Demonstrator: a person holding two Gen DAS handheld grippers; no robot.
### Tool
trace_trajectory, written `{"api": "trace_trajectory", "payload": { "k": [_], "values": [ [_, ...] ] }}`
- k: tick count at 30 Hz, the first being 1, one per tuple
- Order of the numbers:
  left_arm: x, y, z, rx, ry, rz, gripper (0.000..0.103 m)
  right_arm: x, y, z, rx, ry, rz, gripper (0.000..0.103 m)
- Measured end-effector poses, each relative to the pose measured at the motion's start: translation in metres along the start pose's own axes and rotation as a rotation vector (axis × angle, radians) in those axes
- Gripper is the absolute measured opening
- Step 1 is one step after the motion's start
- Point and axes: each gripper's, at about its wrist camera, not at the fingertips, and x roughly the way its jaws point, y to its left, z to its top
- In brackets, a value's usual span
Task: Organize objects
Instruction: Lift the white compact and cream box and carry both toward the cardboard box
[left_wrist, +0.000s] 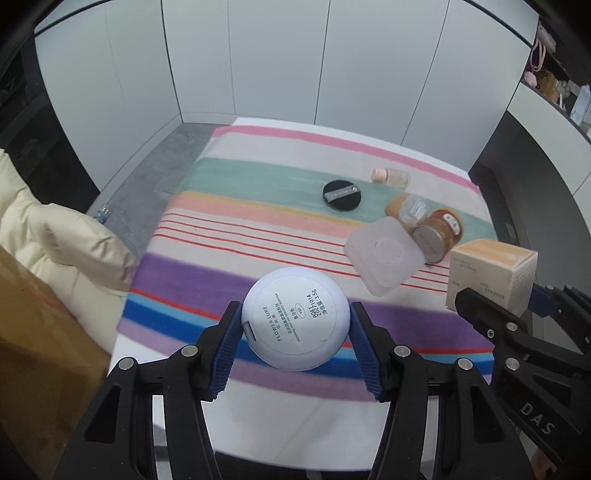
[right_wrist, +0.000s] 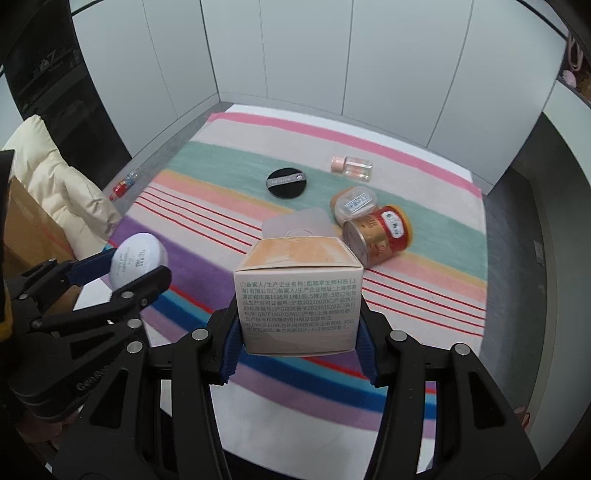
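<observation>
My left gripper (left_wrist: 295, 325) is shut on a round pale-lilac powder compact (left_wrist: 295, 317), its printed underside facing the camera, held above the striped cloth (left_wrist: 229, 229). The blue pads press its two sides. In the right wrist view that compact (right_wrist: 138, 260) shows at the left between the black fingers. My right gripper (right_wrist: 297, 332) is shut on a beige cosmetics box (right_wrist: 297, 295) with small print on its near face; the same box (left_wrist: 491, 273) appears at the right of the left wrist view. Both things hang clear of the cloth.
On the cloth (right_wrist: 221, 177) lie a black powder puff (right_wrist: 286, 182), a small pink-capped bottle (right_wrist: 351, 168), a clear plastic lid (left_wrist: 384, 254), a small capped jar (right_wrist: 354, 203) and a gold-and-red jar (right_wrist: 376, 234) on its side. A cream padded jacket (left_wrist: 55, 236) and cardboard box (left_wrist: 40, 350) stand left.
</observation>
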Motion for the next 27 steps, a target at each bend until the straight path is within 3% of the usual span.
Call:
{"api": "trace_trajectory", "payload": {
  "k": [8, 13, 20, 27],
  "values": [
    [-0.054, 0.010, -0.002, -0.056, -0.041, 0.005, 0.058, -0.049, 0.010, -0.003, -0.009, -0.053, -0.017, 0.053],
    [-0.085, 0.018, -0.010, -0.066, -0.077, 0.033, 0.058, -0.074, 0.015, -0.010, 0.029, -0.056, 0.016, 0.053],
    [-0.124, 0.030, -0.031, -0.093, -0.098, 0.009, 0.058, -0.102, 0.026, -0.015, -0.020, -0.095, 0.030, 0.053],
    [-0.153, 0.037, -0.041, -0.040, -0.161, 0.030, 0.058, -0.118, 0.036, -0.019, 0.011, -0.123, 0.088, 0.053]
  ]
}}
